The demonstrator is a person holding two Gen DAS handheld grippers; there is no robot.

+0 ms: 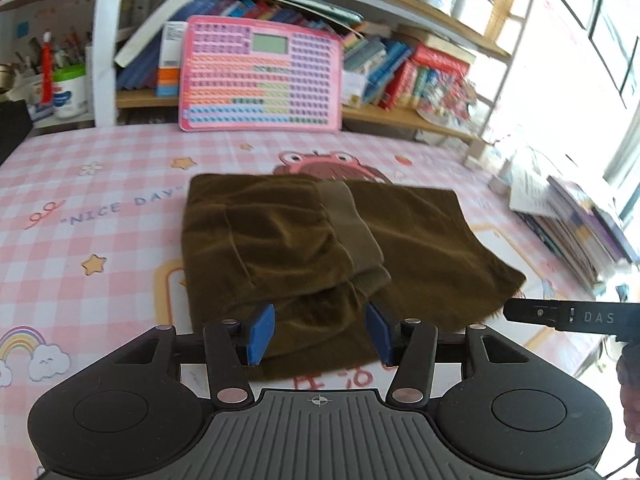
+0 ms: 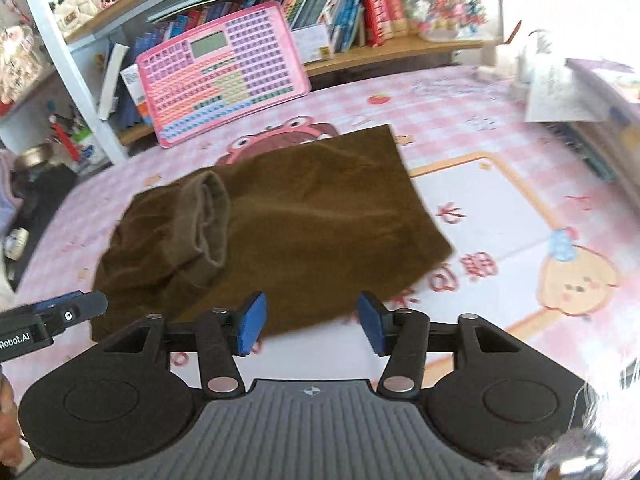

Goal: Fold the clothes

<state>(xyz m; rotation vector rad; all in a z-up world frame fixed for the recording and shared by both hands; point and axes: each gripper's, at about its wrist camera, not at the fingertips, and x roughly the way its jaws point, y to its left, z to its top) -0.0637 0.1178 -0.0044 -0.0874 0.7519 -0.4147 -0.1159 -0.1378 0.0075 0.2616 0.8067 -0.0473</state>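
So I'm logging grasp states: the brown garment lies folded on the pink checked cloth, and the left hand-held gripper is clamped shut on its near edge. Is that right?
Not quite. The brown garment does lie folded on the pink checked cloth, but the left hand-held gripper is open, its blue pads spread apart at the near edge and clamping nothing. The left wrist view shows it.

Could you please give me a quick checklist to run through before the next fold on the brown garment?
1. Left gripper open, holding nothing: ok.
2. Right gripper open, holding nothing: ok.
3. Brown garment lying wholly on the pink checked desk mat: ok.
4. Ribbed cuff folded on top, lying flat: not ok, it is bunched.
5. Garment's near edge between the left gripper's fingers: ok.
6. Layers underneath aligned: cannot tell.
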